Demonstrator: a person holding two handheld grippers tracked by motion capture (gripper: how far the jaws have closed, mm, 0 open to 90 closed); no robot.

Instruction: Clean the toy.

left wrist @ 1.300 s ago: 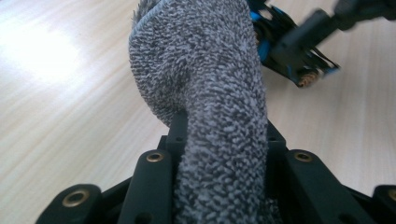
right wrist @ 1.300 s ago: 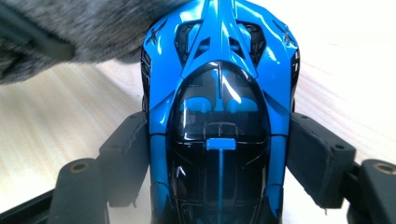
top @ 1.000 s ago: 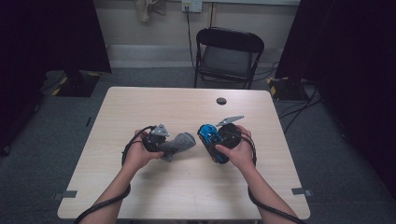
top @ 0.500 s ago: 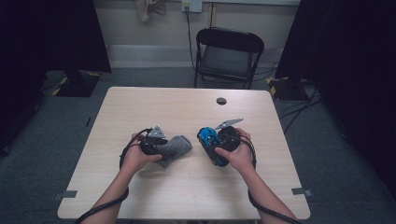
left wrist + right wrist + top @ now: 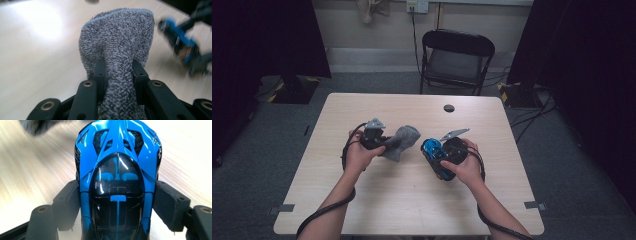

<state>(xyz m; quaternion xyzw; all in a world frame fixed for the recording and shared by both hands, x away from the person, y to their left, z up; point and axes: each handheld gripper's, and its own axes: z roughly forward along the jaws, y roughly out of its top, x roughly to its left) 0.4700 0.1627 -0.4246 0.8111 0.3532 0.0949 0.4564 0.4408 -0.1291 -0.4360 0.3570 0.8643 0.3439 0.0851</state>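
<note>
Tabletop: tongs [image 5: 117,72] tight on sock [image 5: 120,42]

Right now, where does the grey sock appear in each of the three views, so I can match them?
High view: the grey sock is left of centre, held in the left claw above the table.
Left gripper view: it rises in the middle, pinched between the two black jaws.
Right gripper view: a blurred grey patch at the top left corner.
Shared landmark: the blue toy car.
</note>
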